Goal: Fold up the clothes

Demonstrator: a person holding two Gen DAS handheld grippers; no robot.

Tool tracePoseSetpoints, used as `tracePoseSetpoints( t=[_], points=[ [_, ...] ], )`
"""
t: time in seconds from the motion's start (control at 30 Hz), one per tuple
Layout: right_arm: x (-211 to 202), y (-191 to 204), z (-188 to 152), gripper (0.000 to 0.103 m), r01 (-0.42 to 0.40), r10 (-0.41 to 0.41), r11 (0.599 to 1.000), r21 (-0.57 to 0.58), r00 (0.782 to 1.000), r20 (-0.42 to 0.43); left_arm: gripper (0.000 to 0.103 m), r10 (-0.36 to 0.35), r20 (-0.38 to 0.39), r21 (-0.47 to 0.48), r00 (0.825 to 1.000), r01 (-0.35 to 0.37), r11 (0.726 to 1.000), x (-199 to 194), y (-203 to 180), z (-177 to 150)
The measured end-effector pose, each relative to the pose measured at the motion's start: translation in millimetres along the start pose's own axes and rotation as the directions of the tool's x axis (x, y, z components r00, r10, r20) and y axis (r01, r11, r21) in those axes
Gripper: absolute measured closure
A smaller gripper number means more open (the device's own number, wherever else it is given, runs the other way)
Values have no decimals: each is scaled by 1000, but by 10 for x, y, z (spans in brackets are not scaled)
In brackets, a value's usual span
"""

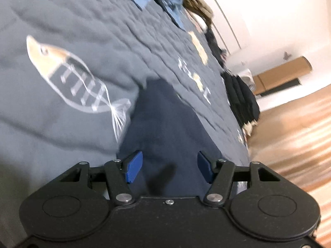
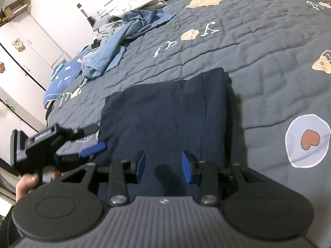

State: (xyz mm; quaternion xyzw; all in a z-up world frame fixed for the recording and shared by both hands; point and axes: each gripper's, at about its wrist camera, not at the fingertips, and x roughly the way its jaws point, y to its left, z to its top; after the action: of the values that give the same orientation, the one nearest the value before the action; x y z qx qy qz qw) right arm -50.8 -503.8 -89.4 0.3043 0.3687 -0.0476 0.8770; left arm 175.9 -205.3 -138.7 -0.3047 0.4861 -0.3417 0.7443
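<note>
Now: folded navy garment (image 2: 163, 111) flat on quilted bed (image 2: 258, 47), directly ahead of both grippers. Left gripper (image 1: 168, 168) and right gripper (image 2: 163, 168): fingers parted, grasping nothing, right nearer its middle.

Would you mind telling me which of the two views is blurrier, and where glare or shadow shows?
Left wrist view: smeared by motion, the fish print streaked, the wooden floor glaring. Right wrist view: sharp on the folded navy garment, which casts a shadow to its right; only the left tool is blurred.
</note>
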Motion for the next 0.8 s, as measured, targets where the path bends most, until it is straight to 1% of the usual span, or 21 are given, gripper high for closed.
tracePoseSetpoints(
  t=[0.07, 0.13, 0.2, 0.27, 0.3, 0.37, 0.47, 0.53, 0.6, 0.63, 0.7, 0.73, 0.8],
  points=[
    [-16, -1, -7, 66, -3, 3, 1000, -2, 1000, -1, 44, 5, 28, -14, 1000, -5, 1000, -49, -40, 81],
    [-46, -12, -12, 66, -8, 8, 1000, 0, 1000, 0, 44, -30, 30, 10, 999, 30, 1000, -139, -136, 91],
    [-89, -19, -13, 66, -14, 14, 1000, 5, 1000, 3, 43, -87, -7, 31, 996, 87, 996, -164, -252, 51],
    [-147, -15, -16, 66, -29, 29, 999, 15, 1000, 9, 41, -121, -52, 78, 991, 124, 989, -149, -392, -58],
    [-174, -9, -22, 66, -42, 42, 999, 20, 999, 14, 40, -132, -72, 100, 989, 139, 985, -140, -458, -113],
    [-228, 15, -68, 66, -101, 100, 994, 38, 995, 18, 37, -121, -83, 121, 989, 130, 984, -122, -523, -202],
    [-252, 69, -195, 66, -233, 234, 970, 73, 972, 3, 37, -102, -100, 117, 990, 113, 987, -81, -508, -241],
    [-175, 55, -265, 66, -316, 322, 939, 131, 946, -25, 37, -89, -98, 106, 991, 99, 989, -93, -463, -239],
    [-97, 42, -336, 66, -394, 409, 899, 192, 911, -47, 36, -82, -95, 96, 992, 91, 991, -71, -424, -226],
    [-51, 14, -362, 66, -400, 421, 890, 218, 905, -57, 36, -82, -96, 94, 992, 91, 991, -80, -411, -221],
    [55, -76, -397, 66, -356, 386, 898, 260, 919, -77, 36, -83, -101, 93, 991, 93, 991, -75, -412, -213],
    [81, -135, -405, 66, -338, 371, 899, 280, 926, -74, 36, -85, -105, 95, 991, 95, 991, -63, -422, -211],
    [73, -278, -393, 66, -319, 351, 889, 328, 936, -40, 36, -98, -118, 100, 988, 110, 989, -42, -448, -217]
  ],
)
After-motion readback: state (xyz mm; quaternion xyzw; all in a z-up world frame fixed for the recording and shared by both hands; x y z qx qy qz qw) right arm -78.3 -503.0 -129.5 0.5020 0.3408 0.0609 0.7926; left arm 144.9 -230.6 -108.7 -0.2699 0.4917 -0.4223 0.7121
